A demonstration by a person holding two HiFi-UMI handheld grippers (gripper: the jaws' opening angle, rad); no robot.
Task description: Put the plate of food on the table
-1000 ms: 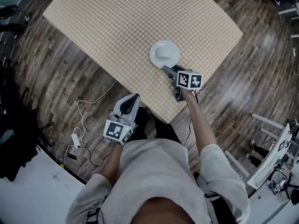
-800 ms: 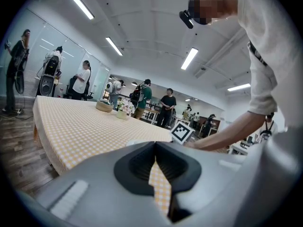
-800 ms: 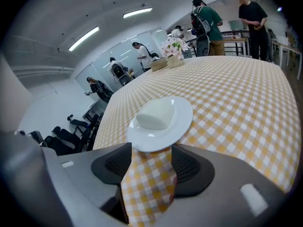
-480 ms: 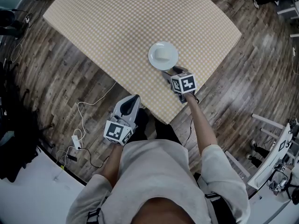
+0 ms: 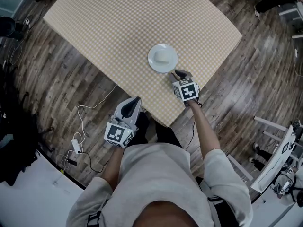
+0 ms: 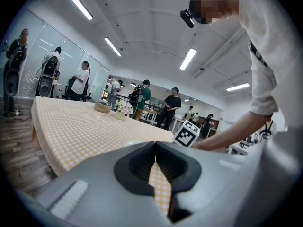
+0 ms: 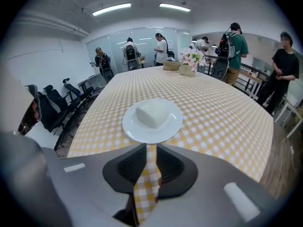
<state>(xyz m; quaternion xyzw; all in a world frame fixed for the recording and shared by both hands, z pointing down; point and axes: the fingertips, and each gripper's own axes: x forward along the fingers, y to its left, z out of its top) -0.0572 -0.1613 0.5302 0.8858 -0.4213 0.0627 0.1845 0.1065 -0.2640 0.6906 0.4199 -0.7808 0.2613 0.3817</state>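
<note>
A white plate (image 5: 163, 58) sits flat on the table (image 5: 109, 22), near the edge closest to the person. The table has a yellow and white checked cloth. One white lump of food (image 7: 152, 113) lies in the middle of the plate.

The right gripper (image 5: 177, 73) points down at the table, just beside the plate's near rim. Its jaws have just been closing. Now there is only a thin gap between them. Nothing is in that gap, and only the checked cloth shows through it. The plate is in front of the jaws, not between them.

The left gripper (image 5: 134, 101) is low by the table's near edge, over the wood floor (image 5: 71, 89). It points almost level along the table top. Its jaws are pressed together at the tips and hold nothing.

At the far end of the table stand a small pot of flowers (image 7: 188, 60) and a low bowl (image 7: 171, 65). People stand in the room behind the table.
</note>
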